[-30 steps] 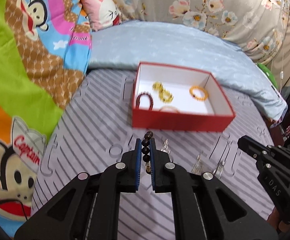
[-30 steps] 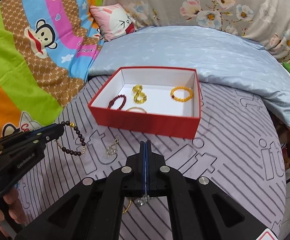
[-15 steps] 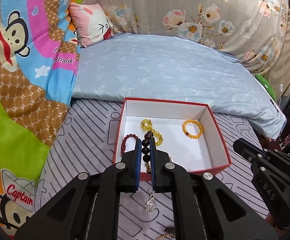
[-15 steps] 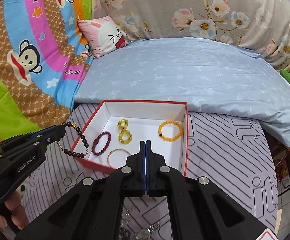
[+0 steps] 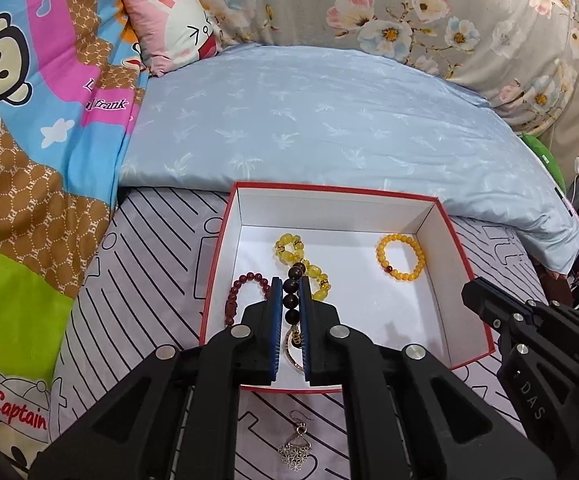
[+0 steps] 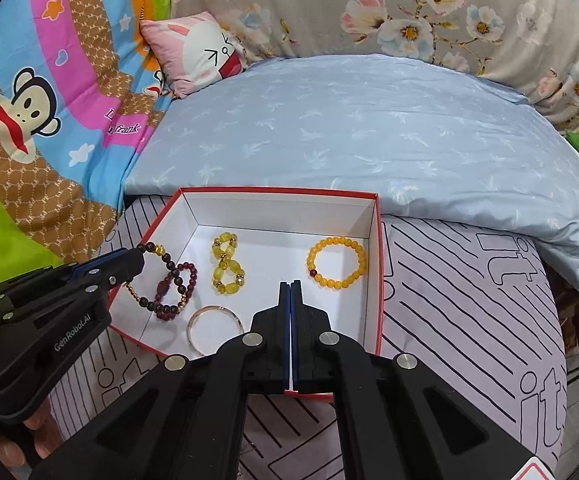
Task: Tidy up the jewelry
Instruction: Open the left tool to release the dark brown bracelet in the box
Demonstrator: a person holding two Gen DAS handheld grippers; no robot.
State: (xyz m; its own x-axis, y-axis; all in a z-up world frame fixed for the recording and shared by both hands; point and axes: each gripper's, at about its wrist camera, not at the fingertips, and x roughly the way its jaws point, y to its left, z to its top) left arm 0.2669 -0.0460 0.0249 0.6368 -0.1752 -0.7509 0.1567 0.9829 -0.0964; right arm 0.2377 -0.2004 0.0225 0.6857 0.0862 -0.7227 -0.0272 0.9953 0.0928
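Observation:
My left gripper (image 5: 290, 286) is shut on a dark bead bracelet (image 5: 292, 295) and holds it over the left part of the red box (image 5: 467, 276). In the right wrist view the left gripper (image 6: 139, 260) dangles that dark bead bracelet (image 6: 151, 302) just inside the box's (image 6: 378, 280) left wall. Inside lie a red bead bracelet (image 6: 183, 284), a yellow bead bracelet (image 6: 227, 264), an orange bead bracelet (image 6: 337, 262) and a thin bangle (image 6: 214, 326). My right gripper (image 6: 290, 286) is shut and empty above the box's near edge.
A silver earring (image 5: 295, 446) lies on the striped mat (image 5: 149, 240) in front of the box. A light blue quilt (image 6: 349, 132) lies behind the box, a cartoon blanket (image 5: 29, 140) to the left and a pink pillow (image 5: 177, 28) at the back.
Both grippers have moved forward and up over the box. The dark bracelet has travelled from above the mat to inside the box's left side, still held.

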